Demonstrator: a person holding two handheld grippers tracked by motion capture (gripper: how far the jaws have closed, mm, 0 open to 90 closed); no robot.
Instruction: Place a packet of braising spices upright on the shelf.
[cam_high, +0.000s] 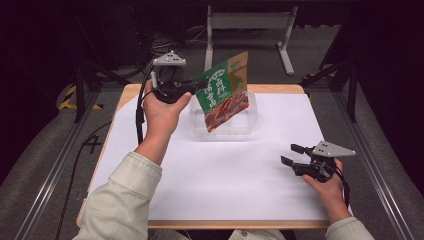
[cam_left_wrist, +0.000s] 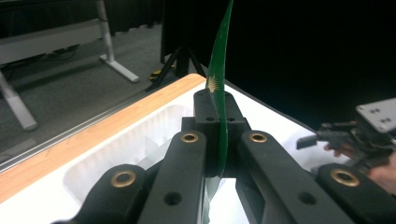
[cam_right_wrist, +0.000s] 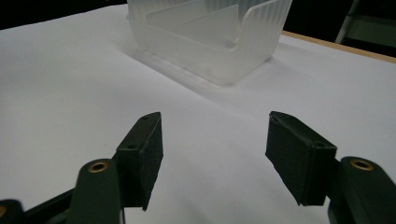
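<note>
A white sheet (cam_high: 235, 175) and clear bin (cam_high: 250, 125) lie on the wooden table (cam_high: 131, 90).

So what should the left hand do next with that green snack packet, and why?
Probably lower it. The left gripper is shut on the edge of the green packet, which hangs tilted above the clear plastic bin, so easing it down into a slot looks like the natural step.

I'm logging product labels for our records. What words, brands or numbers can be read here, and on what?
Green snack packet, high view: white characters on the front, too small and blurred to read.
Same packet, left gripper view: seen edge-on, no text legible.
Clear plastic bin: no lettering visible.
</note>
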